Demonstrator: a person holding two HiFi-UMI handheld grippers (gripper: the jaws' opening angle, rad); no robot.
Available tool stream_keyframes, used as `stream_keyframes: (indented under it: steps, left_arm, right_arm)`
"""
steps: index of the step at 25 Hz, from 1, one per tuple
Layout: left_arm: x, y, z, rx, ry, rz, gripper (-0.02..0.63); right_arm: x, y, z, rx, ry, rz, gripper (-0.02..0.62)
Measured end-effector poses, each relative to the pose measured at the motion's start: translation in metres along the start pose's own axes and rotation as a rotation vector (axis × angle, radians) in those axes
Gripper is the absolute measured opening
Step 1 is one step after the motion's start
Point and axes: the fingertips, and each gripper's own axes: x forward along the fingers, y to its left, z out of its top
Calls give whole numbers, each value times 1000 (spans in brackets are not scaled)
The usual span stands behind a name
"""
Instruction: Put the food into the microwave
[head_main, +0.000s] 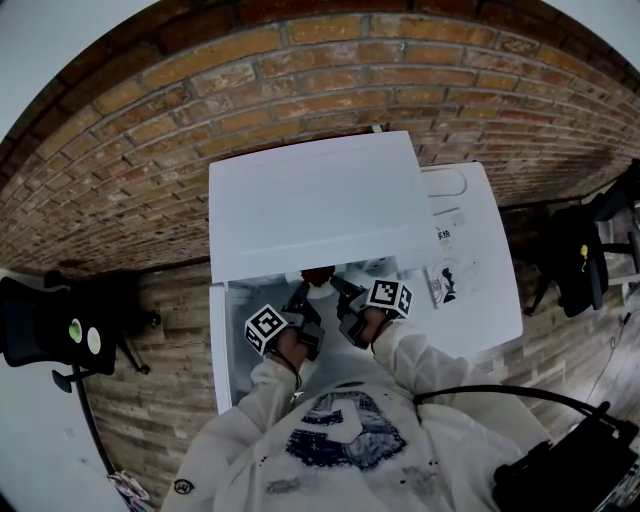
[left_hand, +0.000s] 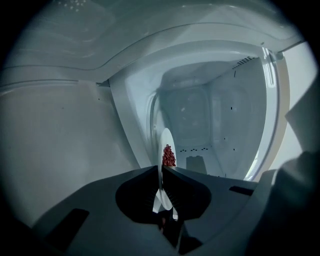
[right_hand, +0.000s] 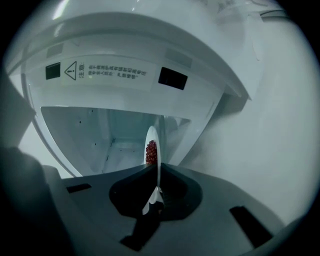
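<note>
A red brick wall (head_main: 150, 120) and a wood plank floor (head_main: 165, 400) lie behind a white surface (head_main: 490, 300) that carries a white microwave (head_main: 310, 205), seen from above. Its door (head_main: 217, 350) stands open at the left. I hold 2 grippers side by side at the open mouth. My left gripper (left_hand: 160, 169) has its fingers closed narrow on the thin rim of a white plate (left_hand: 165, 142), which shows edge-on. My right gripper (right_hand: 158, 167) pinches the opposite rim of the same plate in the same way. A small heap of dark red food (left_hand: 168, 156) sits on the plate, between the 2 grippers. The plate is at the mouth of the pale cavity (left_hand: 200, 125), whose back wall shows beyond it. I cannot tell whether the plate touches the cavity floor. A warning label (right_hand: 110, 72) runs above the opening.
</note>
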Motion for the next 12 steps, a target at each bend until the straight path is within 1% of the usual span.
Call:
stream_keyframes:
  steps: [4, 8, 12]
  left_arm:
    - [3, 4, 3, -8, -4, 9, 26]
    - [7, 3, 8, -11, -6, 1, 26]
    - [12, 3, 10, -17, -8, -10, 28]
  right_arm:
    - [5, -3, 1, 12, -6, 0, 20]
    - [11, -2, 5, 7, -15, 16, 21]
    - [15, -2, 10, 26, -41, 31, 21]
